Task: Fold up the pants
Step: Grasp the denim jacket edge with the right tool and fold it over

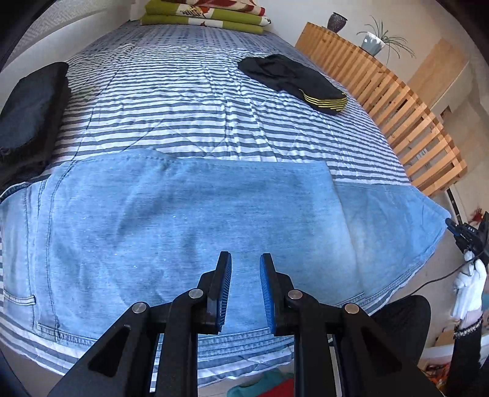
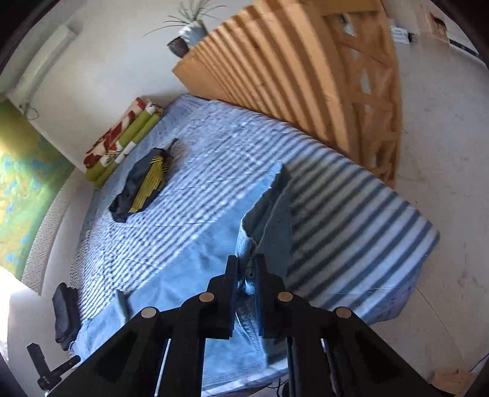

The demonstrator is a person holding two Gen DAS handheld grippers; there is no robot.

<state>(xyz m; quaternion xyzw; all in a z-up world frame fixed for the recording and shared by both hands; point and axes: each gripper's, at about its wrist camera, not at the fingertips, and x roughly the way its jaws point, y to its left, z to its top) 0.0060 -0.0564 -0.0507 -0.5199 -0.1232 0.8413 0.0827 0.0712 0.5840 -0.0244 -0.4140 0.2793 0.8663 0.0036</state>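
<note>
Light blue jeans [image 1: 189, 220] lie spread across the near part of a striped bed, legs folded onto each other, waistband and pocket at the left. My left gripper [image 1: 245, 268] hovers open just above the middle of the denim, nothing between its blue pads. At the far right of the left wrist view my right gripper [image 1: 458, 232], held by a white-gloved hand [image 1: 469, 284], sits at the leg hem. In the right wrist view the right gripper [image 2: 247, 274] is shut on the jeans' hem [image 2: 266, 213], which rises lifted and bunched off the bed.
The striped blue-white bedspread [image 1: 189, 100] covers the bed. A black folded garment with yellow stripes [image 1: 296, 82] lies far right, a dark folded pile [image 1: 27, 119] at the left edge. Green-red cushions [image 1: 207, 13] sit at the head. A wooden slatted frame [image 1: 385, 94] runs along the right side.
</note>
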